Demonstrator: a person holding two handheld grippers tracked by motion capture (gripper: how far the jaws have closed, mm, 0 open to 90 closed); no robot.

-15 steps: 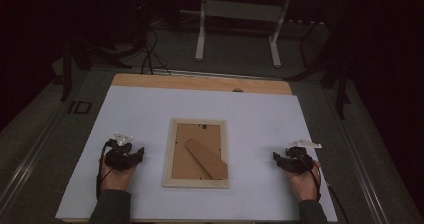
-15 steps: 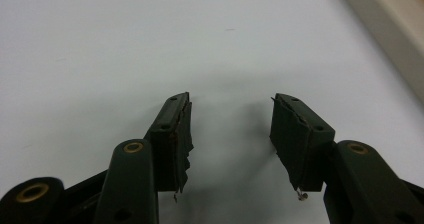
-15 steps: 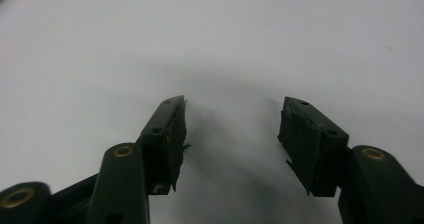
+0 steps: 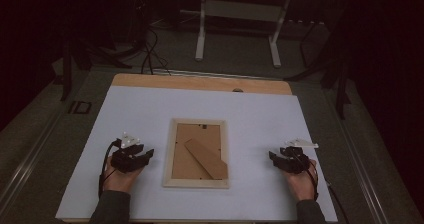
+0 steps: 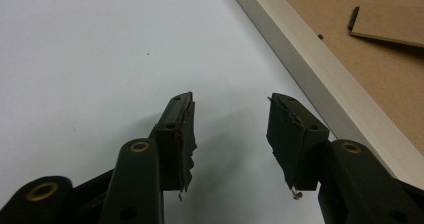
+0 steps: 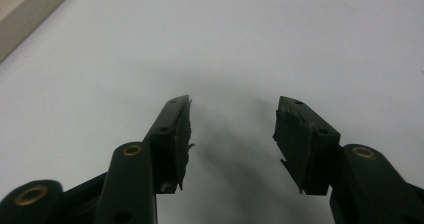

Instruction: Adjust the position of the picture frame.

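- The picture frame (image 4: 196, 153) lies face down in the middle of the high view, on the white sheet (image 4: 150, 109) that covers the table (image 4: 200, 82). Its brown back (image 4: 192, 144) is up, and a brown stand flap (image 4: 206, 158) lies slanted across it.
- What could go wrong: the frame lies flat, so I think a jaw could slide over the pale wood rim and not catch it — the frame would then skid on the smooth sheet.
- If I push from one side alone, I think the frame could spin or slip toward the far edge of the table.
- The stand flap looks thin. If a jaw tip digs under it too hard, it might bend or snap.
- My left tool (image 4: 145, 155) sits at the lower left of the high view, just beside the frame's left rim. In the left gripper view its jaws stand apart with nothing between them, over bare white sheet, and the frame rim (image 5: 320, 74) runs down the right side of that view.
- My right tool (image 4: 273, 157) sits at the lower right of the high view, apart from the frame. In the right gripper view its jaws are apart too — nothing in them, white sheet below, and a bit of the frame corner (image 6: 25, 4) at the upper left.
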